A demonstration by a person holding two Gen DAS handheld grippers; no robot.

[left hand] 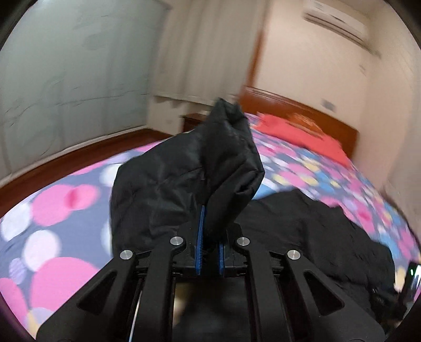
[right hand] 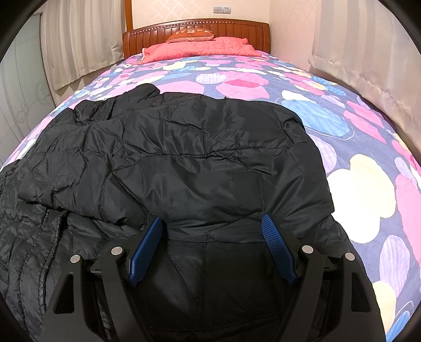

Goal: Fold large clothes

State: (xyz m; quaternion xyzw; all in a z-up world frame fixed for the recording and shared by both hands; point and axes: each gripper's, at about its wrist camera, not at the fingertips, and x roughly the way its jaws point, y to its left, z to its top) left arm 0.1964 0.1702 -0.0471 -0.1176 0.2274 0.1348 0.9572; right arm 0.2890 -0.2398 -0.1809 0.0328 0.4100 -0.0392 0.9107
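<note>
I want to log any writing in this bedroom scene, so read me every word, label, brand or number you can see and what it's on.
No text can be read in either view.
Orange pillow at the headboard: light embroidered marks, too small to read.
Air conditioner on the wall: blurred, no brand legible.
Wall socket above the headboard: no readable marking.
Black jacket: no label showing.

Your left gripper (left hand: 209, 231) has its blue pads clamped on a fold of the black jacket (left hand: 184, 179), which drapes up and over its fingers, lifted above the bed. Your right gripper (right hand: 213, 247) points steeply down over the jacket, jaws spread wide, its blue pads (right hand: 276, 247) pressing into the quilted fabric on either side of a bunched section, not closed on it.
</note>
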